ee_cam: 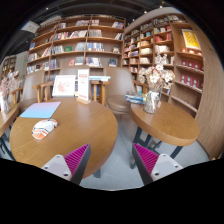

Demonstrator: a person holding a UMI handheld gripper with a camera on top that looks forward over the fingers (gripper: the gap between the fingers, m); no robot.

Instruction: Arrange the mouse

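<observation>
Gripper point(110, 160) held high, fingers spread wide, nothing btwn pads. Pale mouse-like object point(44, 127) sits near left on round wood table point(85, 125), blue sheet point(41, 110) just beyond it; can't confirm it's mouse. Risk: target well left of fingers, approach off-axis, could nudge it off near table edge. Second table point(165, 122) right, cluttered.

Evenly lit and fairly bright, warm indoor tone, soft shadows beneath the round tables point(75, 120), strong fisheye bending of bookshelves point(85, 40) toward upper corners, slightly soft throughout
</observation>
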